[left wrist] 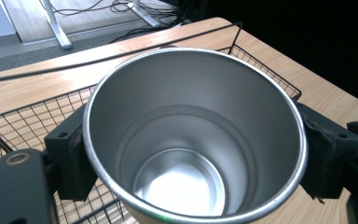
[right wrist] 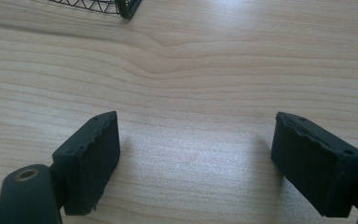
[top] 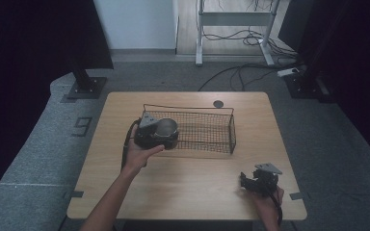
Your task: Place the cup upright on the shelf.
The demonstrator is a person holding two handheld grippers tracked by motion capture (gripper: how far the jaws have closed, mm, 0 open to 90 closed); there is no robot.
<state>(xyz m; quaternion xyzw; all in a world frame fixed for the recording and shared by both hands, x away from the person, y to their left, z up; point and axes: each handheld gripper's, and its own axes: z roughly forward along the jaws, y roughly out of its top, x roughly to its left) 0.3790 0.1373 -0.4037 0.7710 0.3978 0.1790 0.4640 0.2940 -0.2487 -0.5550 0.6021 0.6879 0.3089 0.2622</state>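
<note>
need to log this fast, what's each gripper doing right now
left gripper: shut on the steel cup, held over the wire basket.
right gripper: open, nothing between its fingers, over bare table.

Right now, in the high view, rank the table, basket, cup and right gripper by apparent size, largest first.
1. Table
2. Basket
3. Cup and right gripper: these look about alike, and the left gripper hides part of the cup, so I won't rank them.

Left tool (top: 166, 134) clamped, right tool (top: 246, 182) agape.
</note>
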